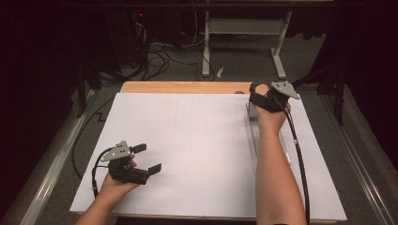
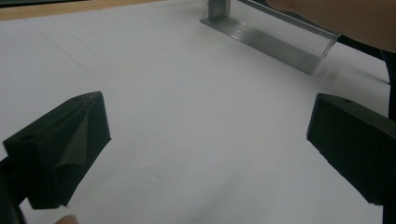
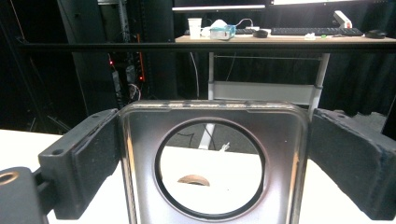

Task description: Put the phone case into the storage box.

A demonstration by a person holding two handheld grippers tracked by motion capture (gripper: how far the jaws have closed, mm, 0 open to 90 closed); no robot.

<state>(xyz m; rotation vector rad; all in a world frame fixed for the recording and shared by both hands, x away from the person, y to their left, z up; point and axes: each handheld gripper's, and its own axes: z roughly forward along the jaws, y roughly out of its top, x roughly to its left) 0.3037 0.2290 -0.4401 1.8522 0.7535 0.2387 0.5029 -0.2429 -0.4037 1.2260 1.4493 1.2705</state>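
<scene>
While unlabelled, metal bracket [image 3: 212, 140] clamped in right tool [image 1: 264, 99].

Bare white sheet [image 1: 197, 140] lies free mid-table; the clear stand [image 1: 253, 136] blocks its right side.

— What is the sheet [image 1: 197, 140] on the table [image 1: 183, 87] made of?

— It looks like matt white paper, smooth, and the table edge beyond it is pale wood with a soft sheen.

— And the holder [image 3: 212, 163]?

— Brushed grey metal, glossy enough to catch light along its rim. In the left gripper view its base [image 2: 266, 39] is ribbed metal, with a clear plastic-looking strip beside it.

— The pads [image 3: 91, 158] on the right gripper [image 3: 212, 154]?

— Matt black, slightly rough, like foam or rubber. The left gripper [image 2: 205, 149] is dull black plastic with a faintly grainy surface.
</scene>
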